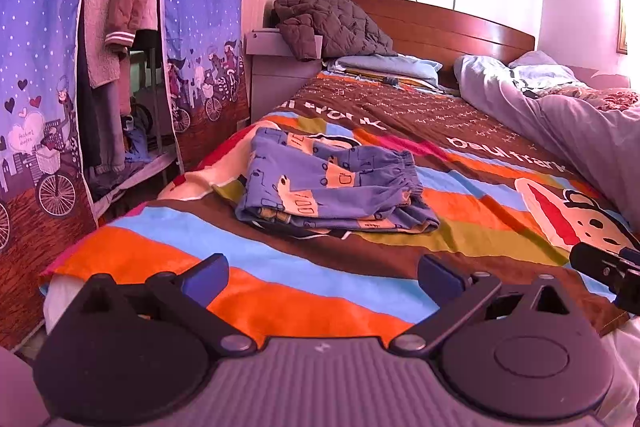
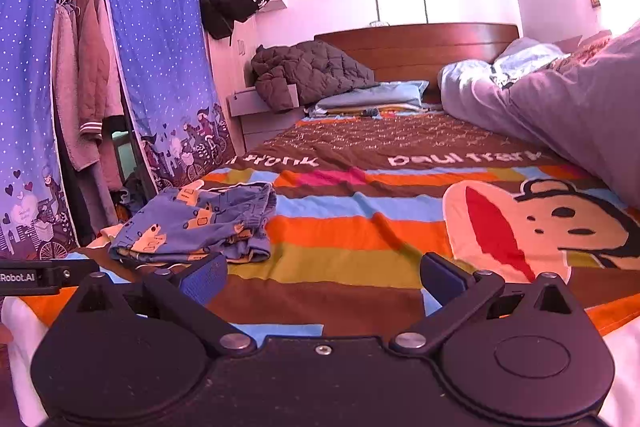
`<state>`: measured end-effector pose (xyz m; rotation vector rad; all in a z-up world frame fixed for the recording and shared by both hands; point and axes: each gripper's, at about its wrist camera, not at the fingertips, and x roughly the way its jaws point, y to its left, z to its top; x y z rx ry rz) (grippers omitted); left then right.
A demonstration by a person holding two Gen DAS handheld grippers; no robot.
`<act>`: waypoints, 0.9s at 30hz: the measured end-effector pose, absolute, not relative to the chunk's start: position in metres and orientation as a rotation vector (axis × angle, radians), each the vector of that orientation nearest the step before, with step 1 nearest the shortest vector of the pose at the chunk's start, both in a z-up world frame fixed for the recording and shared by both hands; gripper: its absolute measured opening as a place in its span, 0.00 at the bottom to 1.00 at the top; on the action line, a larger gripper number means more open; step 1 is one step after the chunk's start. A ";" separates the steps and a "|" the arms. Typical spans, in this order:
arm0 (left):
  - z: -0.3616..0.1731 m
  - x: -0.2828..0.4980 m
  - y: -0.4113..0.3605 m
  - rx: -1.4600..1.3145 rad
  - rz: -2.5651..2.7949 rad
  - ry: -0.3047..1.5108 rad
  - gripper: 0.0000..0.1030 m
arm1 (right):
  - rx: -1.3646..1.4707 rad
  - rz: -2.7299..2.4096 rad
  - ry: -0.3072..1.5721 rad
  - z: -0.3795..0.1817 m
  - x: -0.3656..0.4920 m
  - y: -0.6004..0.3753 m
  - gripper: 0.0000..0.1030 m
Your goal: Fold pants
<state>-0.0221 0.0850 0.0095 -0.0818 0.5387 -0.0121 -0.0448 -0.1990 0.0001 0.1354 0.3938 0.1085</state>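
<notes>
The left gripper (image 1: 322,273) hangs low over the near edge of the bed with its blue-padded jaws spread wide and nothing between them; the right gripper (image 2: 322,273) sits just beside it, equally wide and equally empty. Both are well short of the pants (image 1: 332,187), which lie ahead on the striped blanket (image 1: 280,291), toward the bed's wardrobe side. The main risk, as I judge it, is undoing what looks nearly finished: a pad dragging across the soft blanket could ruck it and tip the stack, and pinching only the top layer would peel the fold open. The pants are blue with orange and cream cartoon patches, already doubled into a compact bundle, the gathered elastic waistband showing on the right and layered edges stepping out unevenly at the front.
</notes>
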 end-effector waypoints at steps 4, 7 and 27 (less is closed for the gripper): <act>0.008 -0.022 0.084 -0.084 -0.017 0.532 1.00 | 0.149 0.099 0.395 -0.001 -0.045 -0.201 0.99; 0.008 -0.022 0.082 -0.077 -0.010 0.529 1.00 | 0.152 0.093 0.395 -0.001 -0.044 -0.202 0.99; 0.007 -0.019 0.082 -0.046 0.081 0.526 1.00 | 0.125 0.085 0.381 -0.003 -0.046 -0.203 0.99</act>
